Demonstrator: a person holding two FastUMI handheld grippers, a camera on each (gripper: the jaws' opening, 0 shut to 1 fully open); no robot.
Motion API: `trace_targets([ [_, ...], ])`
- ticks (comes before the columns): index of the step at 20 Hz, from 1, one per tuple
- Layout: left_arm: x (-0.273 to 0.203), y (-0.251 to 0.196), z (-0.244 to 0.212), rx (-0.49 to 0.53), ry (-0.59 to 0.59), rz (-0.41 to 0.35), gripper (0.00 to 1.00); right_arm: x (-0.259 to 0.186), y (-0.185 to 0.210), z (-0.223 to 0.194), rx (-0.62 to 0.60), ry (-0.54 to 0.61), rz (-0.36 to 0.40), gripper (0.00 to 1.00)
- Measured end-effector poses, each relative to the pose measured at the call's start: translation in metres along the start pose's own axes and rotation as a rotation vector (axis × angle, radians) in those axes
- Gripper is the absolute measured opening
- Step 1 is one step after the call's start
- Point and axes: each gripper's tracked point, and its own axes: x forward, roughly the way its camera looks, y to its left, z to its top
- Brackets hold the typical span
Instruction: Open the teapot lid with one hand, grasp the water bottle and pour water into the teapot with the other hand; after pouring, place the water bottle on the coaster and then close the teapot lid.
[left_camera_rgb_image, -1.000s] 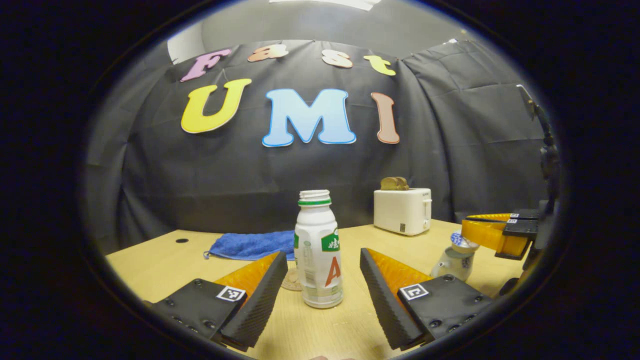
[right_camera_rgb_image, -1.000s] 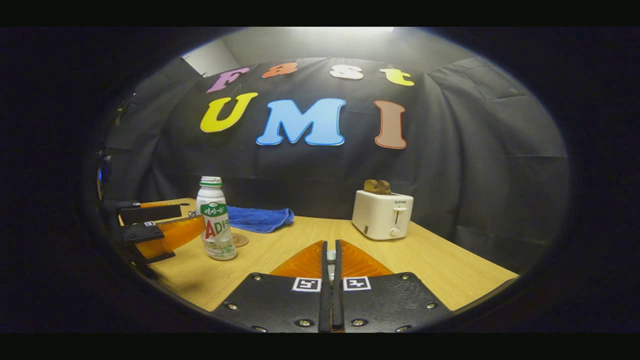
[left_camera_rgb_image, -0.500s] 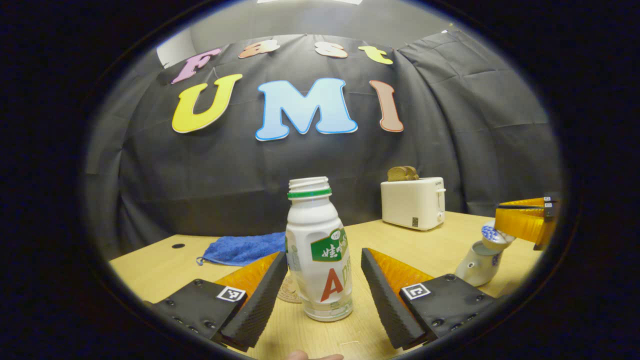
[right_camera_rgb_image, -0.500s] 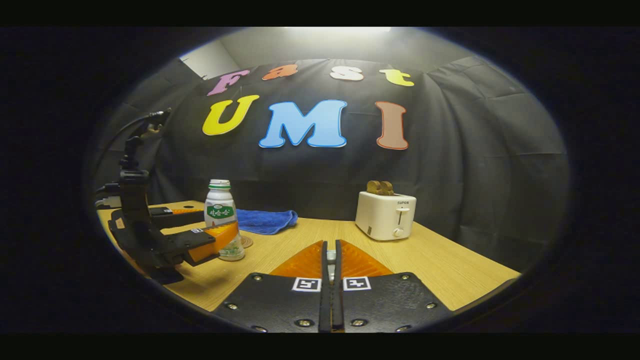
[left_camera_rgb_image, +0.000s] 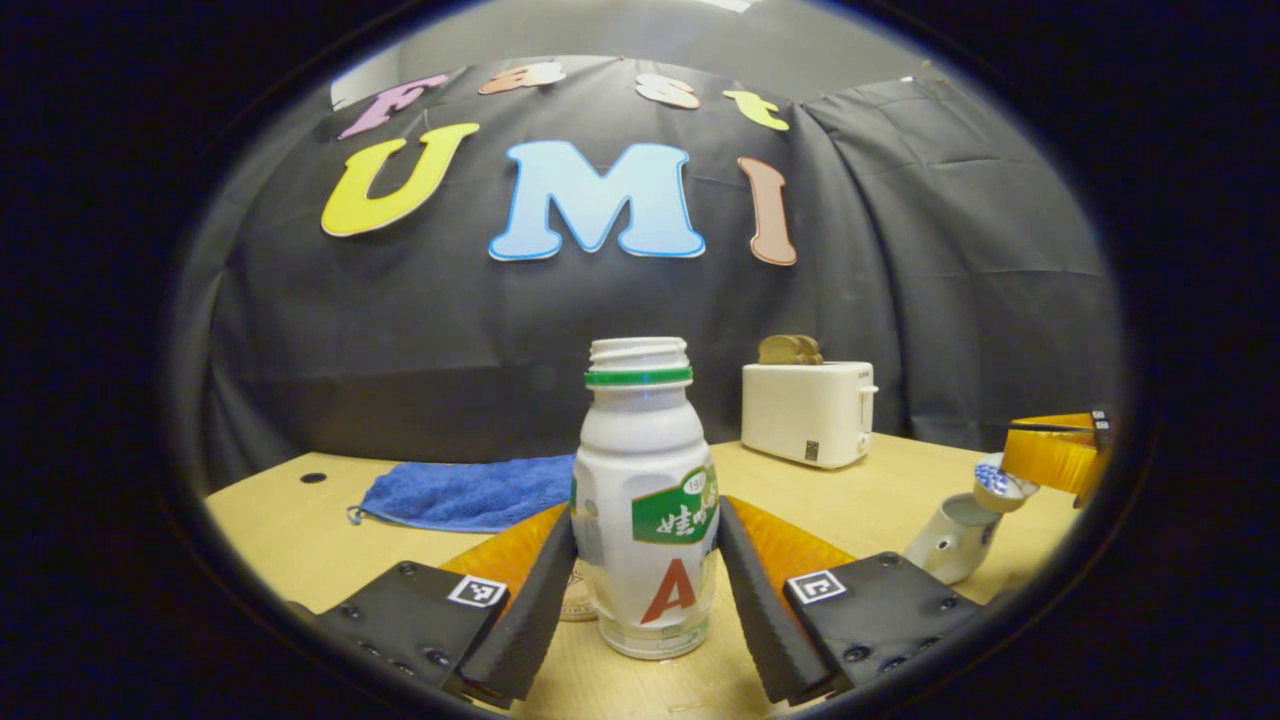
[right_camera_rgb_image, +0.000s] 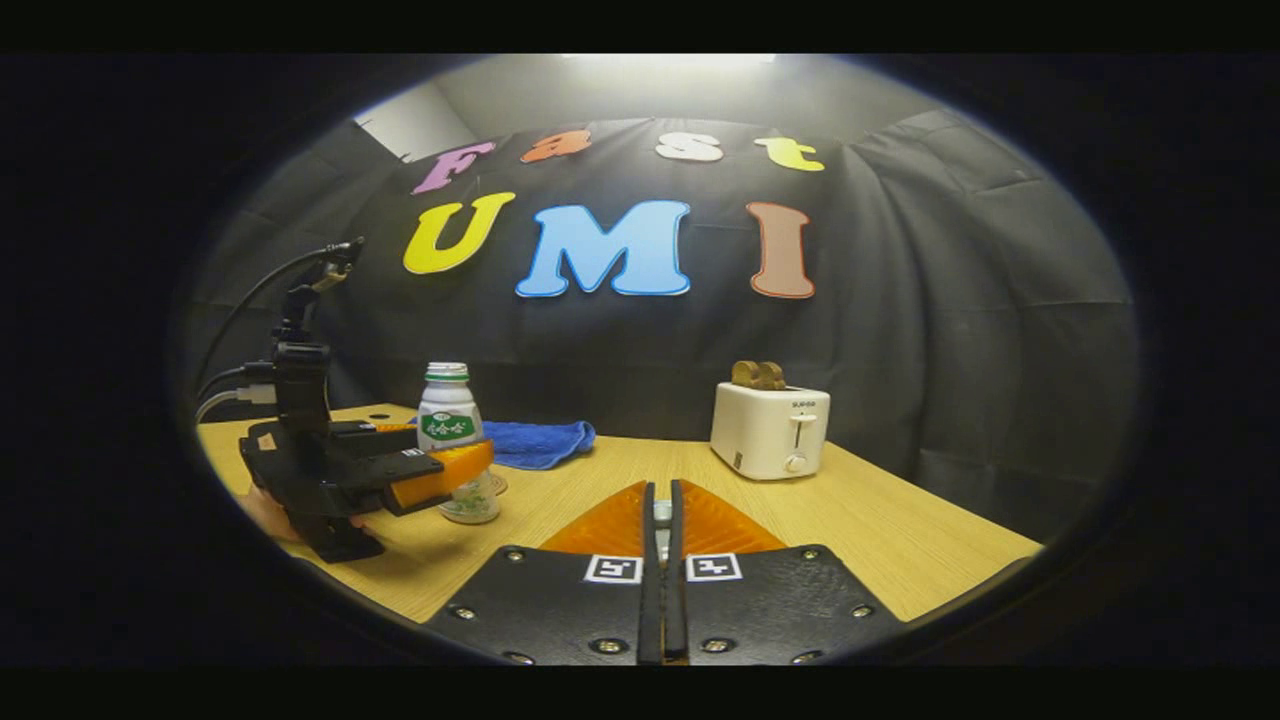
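Observation:
A white water bottle (left_camera_rgb_image: 645, 520) with no cap stands upright on the wooden table (left_camera_rgb_image: 290, 540). My left gripper (left_camera_rgb_image: 647, 515) is shut on its lower body, one finger pressing each side. A round coaster (left_camera_rgb_image: 577, 603) lies just behind the bottle. At the far right the white teapot (left_camera_rgb_image: 950, 540) stands open. My right gripper (left_camera_rgb_image: 1012, 468) holds its blue-patterned lid (left_camera_rgb_image: 995, 480) tilted just above it. In the right gripper view, my right gripper (right_camera_rgb_image: 660, 492) is shut on the lid's knob, and my left gripper (right_camera_rgb_image: 470, 462) clasps the bottle (right_camera_rgb_image: 450, 425).
A white toaster (left_camera_rgb_image: 808, 412) with bread in it stands at the back of the table. A blue cloth (left_camera_rgb_image: 470, 492) lies behind the bottle to the left. A small hole (left_camera_rgb_image: 312, 478) marks the table's far left. A hand (right_camera_rgb_image: 262, 510) holds my left gripper.
My left gripper moved forward around the bottle and its fingers came together onto the bottle's sides. My right gripper stayed shut, holding the lid above the teapot.

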Motion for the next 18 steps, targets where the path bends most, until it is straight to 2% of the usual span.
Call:
trace_targets([
  [2,-0.011,-0.005,0.005,0.022,-0.015,-0.002,0.88,-0.004,-0.001,0.001,0.001,-0.008,0.0,0.01],
  [4,-0.017,-0.014,0.004,0.054,-0.017,-0.023,0.76,-0.009,0.0,0.002,0.004,-0.014,0.011,0.01],
  [5,-0.021,-0.016,0.006,0.068,-0.023,-0.023,0.83,-0.014,0.001,0.003,0.008,-0.017,0.023,0.01],
  [8,-0.035,-0.021,0.014,0.116,-0.043,-0.029,0.83,-0.043,-0.001,0.008,0.011,-0.037,0.039,0.01],
  [12,-0.046,-0.018,0.013,0.227,-0.041,0.001,0.83,-0.087,0.006,0.014,-0.004,-0.069,0.064,0.02],
  [13,-0.047,-0.018,0.01,0.255,-0.031,0.008,0.78,-0.098,0.007,0.015,-0.016,-0.076,0.066,0.01],
  [15,-0.048,-0.017,0.008,0.302,-0.012,0.018,0.76,-0.12,0.013,0.01,-0.011,-0.078,0.088,0.01],
  [16,-0.048,-0.017,0.008,0.335,-0.006,0.027,0.75,-0.129,0.018,0.004,0.0,-0.071,0.103,0.18],
  [17,-0.049,-0.015,0.01,0.379,-0.005,0.043,0.75,-0.139,0.021,0.0,0.009,-0.065,0.117,0.02],
  [18,-0.049,-0.015,0.012,0.427,-0.003,0.056,0.75,-0.148,0.023,-0.002,0.015,-0.063,0.125,0.18],
])
